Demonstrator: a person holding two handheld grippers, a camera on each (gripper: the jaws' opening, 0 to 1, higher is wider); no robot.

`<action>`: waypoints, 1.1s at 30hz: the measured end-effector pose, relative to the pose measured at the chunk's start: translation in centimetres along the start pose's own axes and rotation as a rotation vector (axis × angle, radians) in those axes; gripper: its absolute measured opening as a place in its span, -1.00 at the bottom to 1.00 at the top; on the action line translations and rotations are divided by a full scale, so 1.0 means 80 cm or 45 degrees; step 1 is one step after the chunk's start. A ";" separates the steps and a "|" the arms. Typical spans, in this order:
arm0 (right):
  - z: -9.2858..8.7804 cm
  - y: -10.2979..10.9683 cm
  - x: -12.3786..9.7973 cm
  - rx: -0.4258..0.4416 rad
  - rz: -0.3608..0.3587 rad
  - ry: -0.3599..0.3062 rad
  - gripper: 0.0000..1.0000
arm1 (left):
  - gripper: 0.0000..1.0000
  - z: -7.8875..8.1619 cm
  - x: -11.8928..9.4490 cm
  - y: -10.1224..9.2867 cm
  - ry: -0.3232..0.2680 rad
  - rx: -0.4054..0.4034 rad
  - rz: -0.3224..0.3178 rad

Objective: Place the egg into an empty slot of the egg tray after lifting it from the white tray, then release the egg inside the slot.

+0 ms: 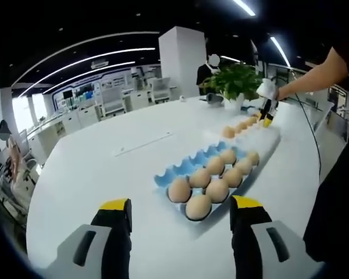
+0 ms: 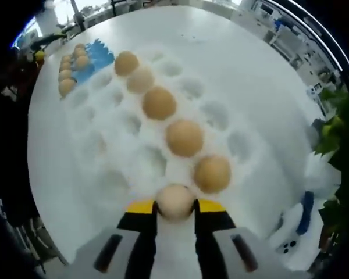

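The egg (image 2: pixel 175 201) sits between the yellow-tipped jaws of the right tongs (image 2: pixel 175 208), which are clamped on its two sides, at the near edge of the white tray (image 2: pixel 104 145). Just ahead of these tongs, a line of five more eggs runs away across the white tray's hollows, the closest one (image 2: pixel 212 173) just ahead and to the right of the held egg. Beyond the far end of that line lies the blue egg tray (image 2: pixel 99 58), with several eggs in it.

In the left gripper view, the left tongs (image 1: pixel 181 210) stand apart, holding nothing, above the white bench (image 1: pixel 93 174). Straight ahead of them, between the lines of the two jaws, lies the blue egg tray (image 1: pixel 183 168), its near slots filled with brown eggs and the slots along its left side bare. Farther ahead and to the right, the right tongs (image 1: pixel 266 119) reach down to the white tray (image 1: pixel 262 142), carried by a person's arm (image 1: pixel 314 78). A potted green plant (image 1: pixel 235 81) stands on the bench beyond them.
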State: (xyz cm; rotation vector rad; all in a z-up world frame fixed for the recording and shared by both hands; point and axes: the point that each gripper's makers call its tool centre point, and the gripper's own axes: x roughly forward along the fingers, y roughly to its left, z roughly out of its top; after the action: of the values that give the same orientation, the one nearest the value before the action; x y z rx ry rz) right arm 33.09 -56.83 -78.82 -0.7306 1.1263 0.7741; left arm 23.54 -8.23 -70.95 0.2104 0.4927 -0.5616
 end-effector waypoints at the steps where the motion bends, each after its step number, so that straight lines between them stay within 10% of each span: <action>1: 0.001 0.004 -0.003 0.005 0.003 -0.004 -0.52 | 0.38 -0.001 -0.001 0.002 0.000 0.000 0.004; 19: 0.027 0.041 -0.048 -0.026 0.028 -0.116 -0.52 | 0.42 -0.005 -0.002 0.007 -0.002 -0.018 -0.003; 33: 0.055 0.056 -0.057 -0.063 0.052 -0.196 -0.52 | 0.94 -0.013 0.003 -0.007 0.018 -0.029 -0.053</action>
State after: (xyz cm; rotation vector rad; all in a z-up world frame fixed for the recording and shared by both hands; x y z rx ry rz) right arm 30.48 -51.52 -73.83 -0.6789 0.9886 0.8802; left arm 22.99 -8.48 -71.98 0.1832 0.5179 -0.5953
